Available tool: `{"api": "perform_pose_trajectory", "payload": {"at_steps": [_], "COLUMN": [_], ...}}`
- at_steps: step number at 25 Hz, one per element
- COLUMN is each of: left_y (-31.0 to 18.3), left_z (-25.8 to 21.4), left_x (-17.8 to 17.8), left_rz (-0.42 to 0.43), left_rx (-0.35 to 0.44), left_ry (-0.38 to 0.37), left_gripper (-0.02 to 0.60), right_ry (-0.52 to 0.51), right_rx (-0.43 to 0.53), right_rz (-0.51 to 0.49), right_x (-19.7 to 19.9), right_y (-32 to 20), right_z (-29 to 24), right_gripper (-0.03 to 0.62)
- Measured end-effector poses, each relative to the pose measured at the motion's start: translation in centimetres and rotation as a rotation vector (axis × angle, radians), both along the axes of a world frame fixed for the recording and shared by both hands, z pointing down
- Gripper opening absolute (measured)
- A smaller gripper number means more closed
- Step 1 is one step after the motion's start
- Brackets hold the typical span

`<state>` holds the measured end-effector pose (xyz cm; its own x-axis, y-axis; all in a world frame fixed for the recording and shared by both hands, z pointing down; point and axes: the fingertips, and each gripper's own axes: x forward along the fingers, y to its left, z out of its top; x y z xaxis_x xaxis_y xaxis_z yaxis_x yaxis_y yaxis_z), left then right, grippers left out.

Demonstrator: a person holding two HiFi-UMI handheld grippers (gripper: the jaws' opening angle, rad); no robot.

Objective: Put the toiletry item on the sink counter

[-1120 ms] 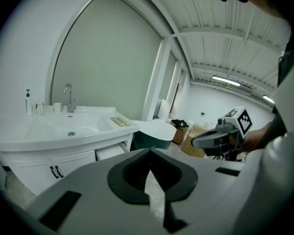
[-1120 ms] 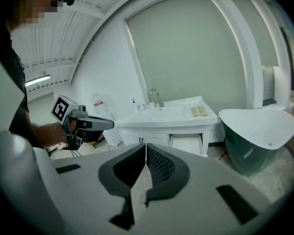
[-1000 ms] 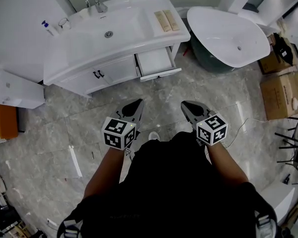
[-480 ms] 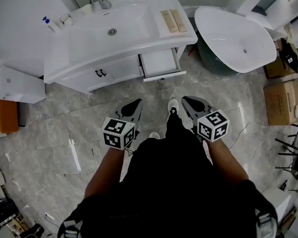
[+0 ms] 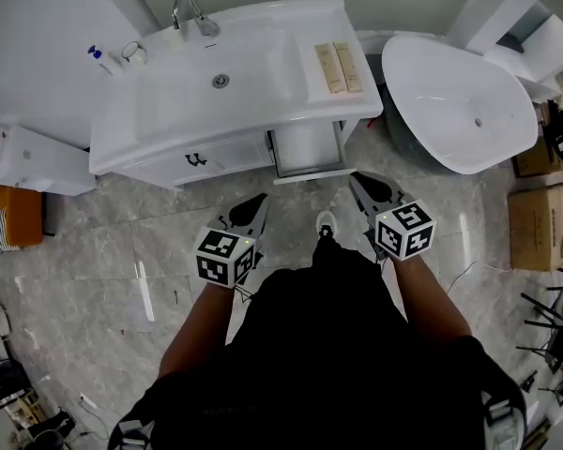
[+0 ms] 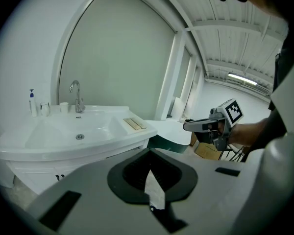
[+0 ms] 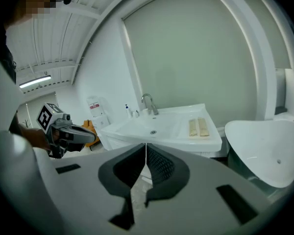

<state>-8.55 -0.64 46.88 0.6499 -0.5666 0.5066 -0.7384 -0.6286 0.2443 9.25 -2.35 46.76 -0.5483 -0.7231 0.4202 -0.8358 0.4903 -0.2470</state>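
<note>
Two flat tan toiletry items (image 5: pixel 338 67) lie side by side on the right end of the white sink counter (image 5: pixel 150 111), and they show as well in the left gripper view (image 6: pixel 134 124) and the right gripper view (image 7: pixel 198 126). Both grippers hang over the marble floor in front of the counter, level with each other. My left gripper (image 5: pixel 253 204) is shut and holds nothing; its tips (image 6: pixel 148 153) meet. My right gripper (image 5: pixel 366 184) is shut and empty too, its tips (image 7: pixel 146 146) pointing at the basin. Each gripper shows in the other's view: the right gripper (image 6: pixel 206 125) and the left gripper (image 7: pixel 68 133).
An open drawer (image 5: pixel 308 148) juts out under the counter's right end. A faucet (image 5: pixel 192 12), a blue-capped bottle (image 5: pixel 98 57) and a glass (image 5: pixel 133 52) stand at the counter's back. A white tub (image 5: pixel 460 101) sits to the right, cardboard boxes (image 5: pixel 544 228) beyond it, and a white box (image 5: pixel 38 162) at the left.
The person has stepped toward the sink, so the counter and drawer now lie closer to both grippers. Both grippers stay shut and empty.
</note>
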Motion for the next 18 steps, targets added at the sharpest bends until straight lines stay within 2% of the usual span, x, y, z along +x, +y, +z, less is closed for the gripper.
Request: {"api": "perform_pose_trajectory", "payload": {"at_steps": [11,18], "left_y": [-8.7,-12.3], "left_z": [-0.7,-0.4], "left_x": [3.9,4.9], "left_rz": [-0.128,-0.215], "left_rx": [0.016,0.024], "left_ry": [-0.017,-0.042], "left_gripper": [-0.003,-0.003], "right_ry": [0.027,0.088], "right_rx": [-0.007,-0.034], "right_rz": [-0.022,-0.09], "right_x": [6.4,7.4], "right_y": [-11.7,-16.9], "right_z": [1.0,4.2], "right_gripper": [0.004,0.005]}}
